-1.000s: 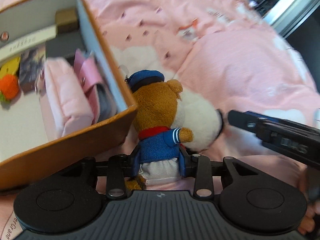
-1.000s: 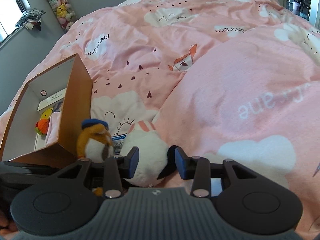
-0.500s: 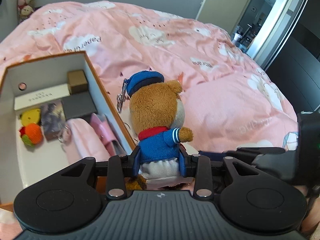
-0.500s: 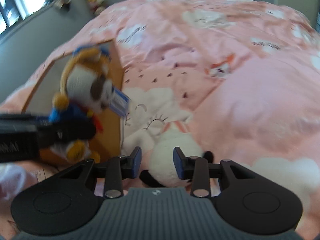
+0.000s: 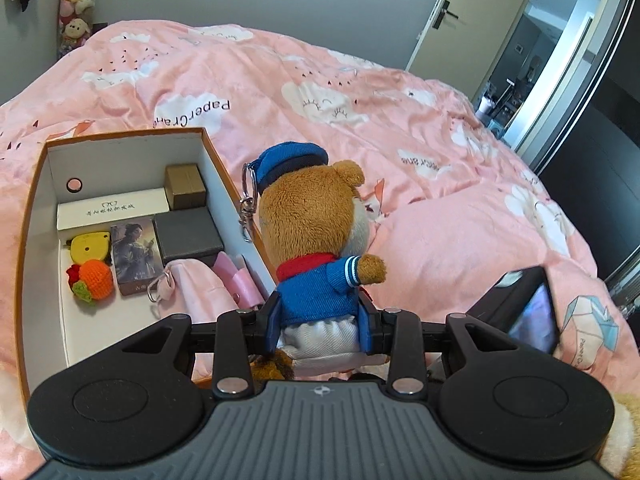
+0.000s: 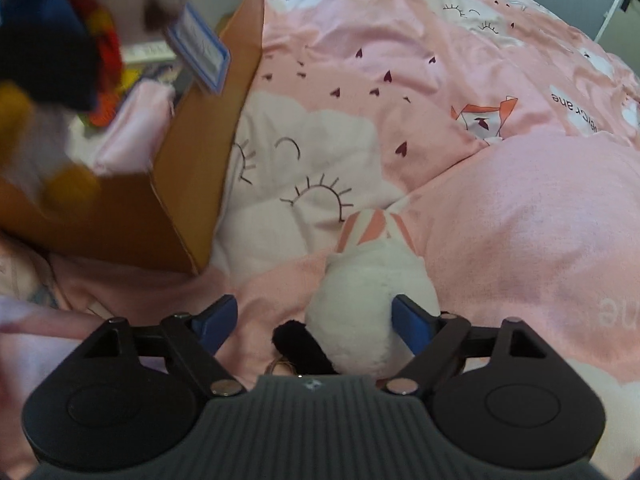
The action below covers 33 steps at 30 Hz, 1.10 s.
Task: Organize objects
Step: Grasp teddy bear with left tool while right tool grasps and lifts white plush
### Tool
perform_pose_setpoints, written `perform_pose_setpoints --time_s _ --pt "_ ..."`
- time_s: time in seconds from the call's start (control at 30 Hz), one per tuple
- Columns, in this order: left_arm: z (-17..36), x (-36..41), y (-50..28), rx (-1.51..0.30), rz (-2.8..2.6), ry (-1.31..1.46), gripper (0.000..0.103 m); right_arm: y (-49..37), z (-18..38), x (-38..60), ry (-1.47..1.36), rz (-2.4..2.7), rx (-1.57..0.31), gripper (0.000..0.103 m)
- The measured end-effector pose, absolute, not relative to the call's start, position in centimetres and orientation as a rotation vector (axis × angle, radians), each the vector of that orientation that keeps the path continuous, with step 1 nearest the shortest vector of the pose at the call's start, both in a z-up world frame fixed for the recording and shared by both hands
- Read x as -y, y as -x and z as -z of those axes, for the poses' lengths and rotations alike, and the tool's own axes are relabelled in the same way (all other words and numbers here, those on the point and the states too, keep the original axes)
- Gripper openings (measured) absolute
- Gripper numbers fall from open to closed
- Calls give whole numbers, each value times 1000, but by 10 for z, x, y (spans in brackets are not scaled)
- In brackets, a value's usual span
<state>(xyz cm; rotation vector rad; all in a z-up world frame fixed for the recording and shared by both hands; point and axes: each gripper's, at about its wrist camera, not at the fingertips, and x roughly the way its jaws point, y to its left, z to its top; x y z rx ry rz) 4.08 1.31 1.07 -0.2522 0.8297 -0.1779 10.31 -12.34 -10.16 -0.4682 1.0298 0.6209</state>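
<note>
My left gripper (image 5: 320, 326) is shut on a brown plush bear (image 5: 316, 232) in a blue sailor suit and cap, held upright in the air just right of an open orange box (image 5: 120, 138). In the right wrist view the same bear (image 6: 52, 60) is a blur at the top left, above the box (image 6: 200, 152). A white plush toy with pink striped ears (image 6: 368, 300) lies on the pink duvet. My right gripper (image 6: 314, 320) straddles it with its jaws opening. The right pad is against the toy's side and the left pad stands well clear.
The box holds a white case (image 5: 112, 210), a brown cube (image 5: 186, 186), a dark grey box (image 5: 188, 236), a card pack (image 5: 136, 258), a crochet orange (image 5: 94, 284) and a pink pouch (image 5: 200, 284). The pink duvet (image 5: 400, 120) rises in a mound on the right. A doorway (image 5: 540, 60) lies beyond.
The left gripper has lifted the bear off the bed, up beside the box. The right gripper swung over the white plush and its jaws spread wide from a narrow gap.
</note>
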Motion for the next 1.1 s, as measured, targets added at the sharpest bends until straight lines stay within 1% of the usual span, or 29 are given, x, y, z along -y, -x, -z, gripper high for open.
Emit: perform_pose_setpoints --time_s 0.13,0.23,0.27,0.3,0.37,0.5,0.57,0.67,0.8,0.9,1.1 --pt "-16 -27 -38 -803 151 284 41 -103 114 116 559 -580 -1013 89" --pt "-19 -37 -37 -789 128 303 41 -103 127 109 683 -511 -984 89" --pt "-20 -39 -36 -785 121 309 41 -105 129 109 705 -491 -977 88" --pt "-20 -42 -35 -782 115 313 41 -107 130 110 714 -469 -972 85" --pt "-20 -48 -33 -779 102 321 41 -113 127 117 710 -414 -960 67" --pt "-18 -59 -33 -783 82 337 41 -128 117 137 588 -399 -1002 67" --pt "-18 -64 -32 -782 76 339 41 -135 110 150 497 -399 -1025 64" --pt "-18 -72 -33 -788 66 339 41 -148 97 173 307 -407 -1063 62" --pt "-19 -85 -36 -816 72 350 41 -150 74 198 33 -479 -1090 61" --pt "-23 -94 -39 -843 93 356 41 -149 51 204 -95 -537 -1067 61" --pt "-41 -116 -40 -862 85 333 41 -146 -13 182 -217 -727 -950 61"
